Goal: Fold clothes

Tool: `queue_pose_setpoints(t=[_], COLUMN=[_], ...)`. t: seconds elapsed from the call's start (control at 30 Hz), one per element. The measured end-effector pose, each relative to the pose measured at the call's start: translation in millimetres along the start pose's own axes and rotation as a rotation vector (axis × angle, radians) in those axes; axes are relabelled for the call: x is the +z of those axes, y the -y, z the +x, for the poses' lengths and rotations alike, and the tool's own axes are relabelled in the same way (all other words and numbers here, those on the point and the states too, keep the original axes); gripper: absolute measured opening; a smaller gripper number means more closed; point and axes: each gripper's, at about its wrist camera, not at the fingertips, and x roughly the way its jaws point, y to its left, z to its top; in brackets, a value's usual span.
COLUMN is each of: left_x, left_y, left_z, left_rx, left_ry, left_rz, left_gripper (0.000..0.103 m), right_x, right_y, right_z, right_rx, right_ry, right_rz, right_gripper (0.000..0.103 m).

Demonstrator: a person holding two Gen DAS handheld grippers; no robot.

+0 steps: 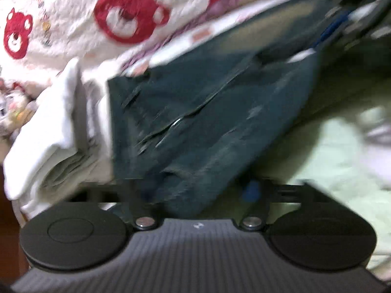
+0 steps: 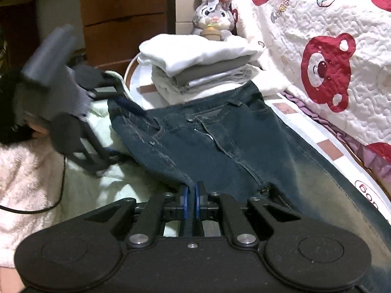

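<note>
Dark blue jeans [image 2: 232, 141] lie front-up on the bed, waistband towards a stack of folded clothes. My right gripper [image 2: 191, 193] is shut on a raised fold of the jeans near the left thigh. At the left, my left gripper [image 2: 119, 128] is at the waistband corner with its blue-padded fingers apart. In the blurred left wrist view, the jeans [image 1: 207, 109] fill the centre and denim sits between the spread fingers of the left gripper [image 1: 198, 190].
A stack of folded white and grey clothes [image 2: 200, 66] sits beyond the waistband. A white quilt with red bears [image 2: 317, 61] runs along the right. Behind are a plush rabbit [image 2: 212, 17] and wooden drawers [image 2: 122, 17]. Pale green bedding [image 2: 105, 183] and a black cable [image 2: 58, 195] lie at the left.
</note>
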Motion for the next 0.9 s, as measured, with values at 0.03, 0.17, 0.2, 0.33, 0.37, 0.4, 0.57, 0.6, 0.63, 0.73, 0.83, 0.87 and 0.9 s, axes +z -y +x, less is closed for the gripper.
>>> queue_pose_setpoints(t=[0.03, 0.17, 0.2, 0.33, 0.37, 0.4, 0.57, 0.6, 0.63, 0.73, 0.83, 0.87, 0.9], left_x=[6, 29, 34, 52, 51, 50, 39, 36, 34, 30, 31, 32, 32], left_y=[-2, -15, -18, -28, -27, -27, -21, -19, -18, -16, -16, -15, -15], left_z=[2, 4, 5, 8, 11, 13, 21, 20, 20, 21, 22, 23, 23], left_rx=[0.012, 0.026, 0.029, 0.047, 0.055, 0.063, 0.082, 0.086, 0.088, 0.092, 0.093, 0.095, 0.097], left_ry=[0.001, 0.057, 0.070, 0.121, 0.128, 0.135, 0.149, 0.153, 0.156, 0.160, 0.158, 0.158, 0.158], left_rz=[-0.017, -0.121, -0.147, -0.250, -0.273, -0.297, -0.333, -0.324, -0.321, -0.324, -0.323, -0.320, -0.317], left_gripper=[0.026, 0.021, 0.021, 0.021, 0.021, 0.021, 0.020, 0.020, 0.020, 0.020, 0.020, 0.020, 0.020], right_x=[-4, -31, -42, -101, -114, -127, -190, -202, -215, -253, -261, -263, -266], right_y=[2, 8, 8, 11, 13, 15, 26, 28, 31, 37, 47, 50, 54], right_z=[-3, -19, -25, -71, -94, -119, -244, -269, -294, -369, -382, -386, -389], right_rx=[-0.008, -0.081, -0.113, -0.353, -0.413, -0.471, -0.756, -0.813, -0.869, -1.037, -1.038, -1.034, -1.030], right_ry=[-0.001, -0.032, -0.054, -0.195, -0.192, -0.181, -0.117, -0.103, -0.089, -0.045, 0.045, 0.077, 0.108], right_rz=[0.014, 0.086, 0.100, 0.161, 0.217, 0.279, 0.593, 0.656, 0.720, 0.910, 0.950, 0.960, 0.969], right_gripper=[0.005, 0.008, 0.009, 0.024, 0.026, 0.028, 0.054, 0.056, 0.057, 0.058, 0.059, 0.059, 0.059])
